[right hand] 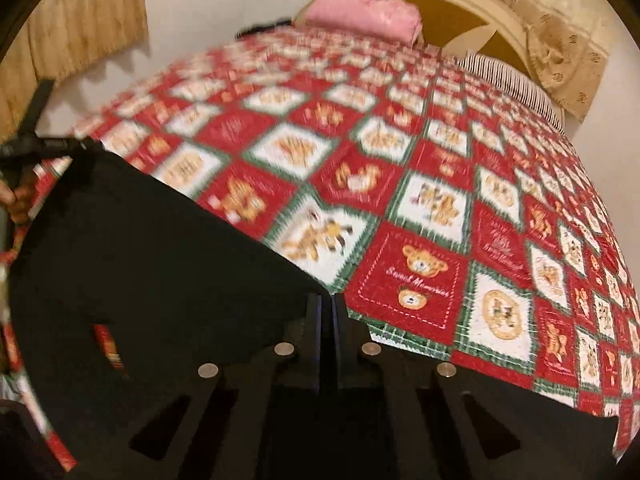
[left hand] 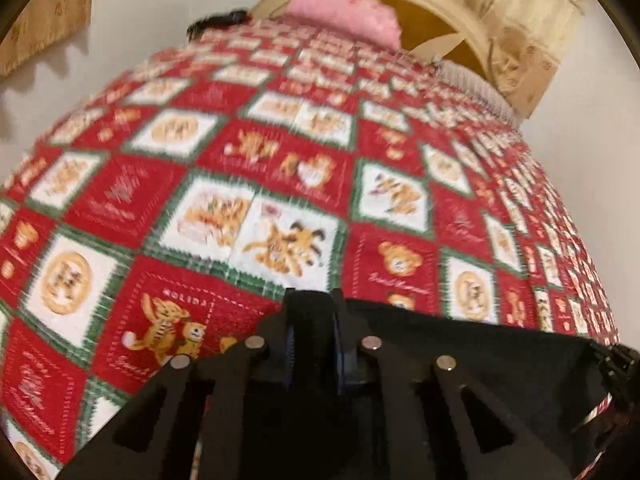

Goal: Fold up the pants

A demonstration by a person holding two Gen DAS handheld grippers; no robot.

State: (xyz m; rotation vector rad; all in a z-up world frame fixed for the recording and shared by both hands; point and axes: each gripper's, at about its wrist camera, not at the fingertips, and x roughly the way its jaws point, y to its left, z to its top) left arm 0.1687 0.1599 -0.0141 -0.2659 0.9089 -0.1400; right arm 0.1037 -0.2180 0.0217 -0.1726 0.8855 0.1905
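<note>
Black pants [left hand: 480, 352] hang stretched between my two grippers above a bed. In the left wrist view my left gripper [left hand: 314, 300] is shut on one end of the top edge, and the cloth runs right to the right gripper [left hand: 616, 360] at the frame's edge. In the right wrist view my right gripper [right hand: 328, 300] is shut on the other end. From there the pants [right hand: 160, 248] spread left and up to the left gripper [right hand: 76, 146], with part of a hand [right hand: 12, 200] behind it. The lower part of the pants is hidden under the grippers.
A red, white and green patchwork quilt [left hand: 280, 160] covers the bed below. A pink pillow [left hand: 344, 12] lies by the cream curved headboard [left hand: 460, 4]. A small dark item [left hand: 220, 20] sits at the far edge. Gold curtains [right hand: 80, 20] hang on the white wall.
</note>
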